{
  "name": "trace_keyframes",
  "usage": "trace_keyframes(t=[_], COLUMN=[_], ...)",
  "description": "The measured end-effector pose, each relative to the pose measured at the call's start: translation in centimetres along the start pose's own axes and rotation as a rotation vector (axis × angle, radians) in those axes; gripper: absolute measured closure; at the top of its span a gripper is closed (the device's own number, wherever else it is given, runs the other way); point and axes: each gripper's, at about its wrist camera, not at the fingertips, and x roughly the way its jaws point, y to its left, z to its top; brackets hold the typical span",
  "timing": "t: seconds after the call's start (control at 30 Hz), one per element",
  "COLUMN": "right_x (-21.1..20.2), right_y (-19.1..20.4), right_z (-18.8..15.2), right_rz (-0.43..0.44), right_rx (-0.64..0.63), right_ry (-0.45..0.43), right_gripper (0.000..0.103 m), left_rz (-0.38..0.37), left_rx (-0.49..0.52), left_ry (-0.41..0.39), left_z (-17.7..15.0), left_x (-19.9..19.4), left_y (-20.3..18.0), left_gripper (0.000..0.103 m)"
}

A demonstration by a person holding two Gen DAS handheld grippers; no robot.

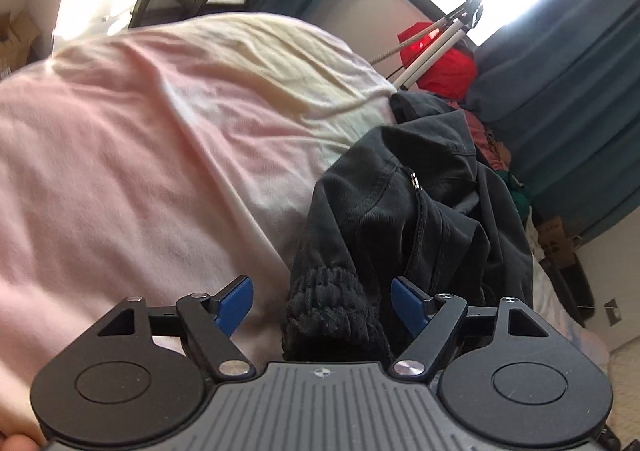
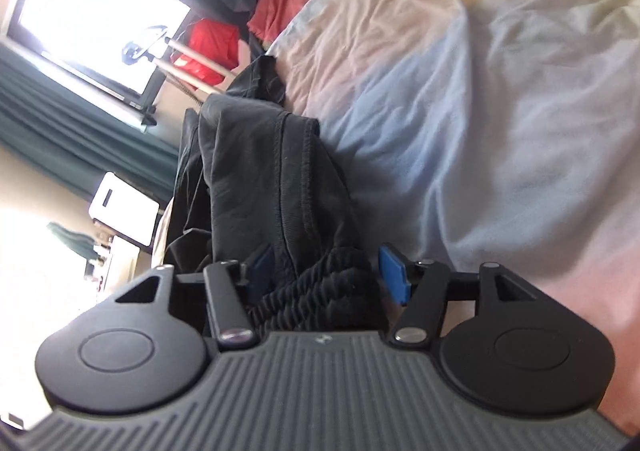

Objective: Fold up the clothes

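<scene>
Black trousers (image 1: 420,203) lie crumpled on the bed (image 1: 140,151), unfolded; your left gripper (image 1: 322,305) and right gripper (image 2: 326,271) fingers stand apart around the ribbed waistband (image 2: 320,291), gripping nothing.

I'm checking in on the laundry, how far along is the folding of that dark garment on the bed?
Done: little that shows; the dark garment lies bunched on the pastel sheet, no neat fold visible. In hand: nothing is gripped. The left gripper and right gripper are both open, with the ribbed cuff between the blue fingers. Left: flattening and folding it, plus the pile of coloured clothes by the curtain.
</scene>
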Motion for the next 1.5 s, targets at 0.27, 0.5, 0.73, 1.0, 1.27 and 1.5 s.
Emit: trace_keyframes(t=[0.27, 0.5, 0.73, 1.0, 1.27, 1.5], right_x=[2.7, 1.4, 0.2, 2.1, 12.3, 20.7], right_y=[-0.7, -0.4, 0.2, 9.5, 22.5, 26.5], right_z=[-0.4, -0.8, -2.6, -9.7, -20.2, -26.2], right_rz=[0.060, 0.073, 0.160, 0.394, 0.585, 0.474], right_rx=[0.035, 0.004, 0.032, 0.023, 0.006, -0.148], right_ry=[0.112, 0.121, 0.127, 0.295, 0.489, 0.582], right_gripper=[0.044, 0.079, 0.080, 0.080, 0.080, 0.080], left_rz=[-0.090, -0.054, -0.080, -0.028, 0.216, 0.404], left_rx=[-0.168, -0.115, -0.053, 0.052, 0.200, 0.230], left_ry=[0.084, 0.081, -0.097, -0.257, -0.383, -0.296], left_z=[-0.3, -1.0, 2.2, 16.6, 31.5, 33.5], left_x=[1.8, 2.5, -0.2, -3.5, -4.1, 6.7], left_y=[2.4, 1.9, -0.7, -2.4, 0.5, 9.0], left_gripper=[0.044, 0.082, 0.087, 0.088, 0.088, 0.086])
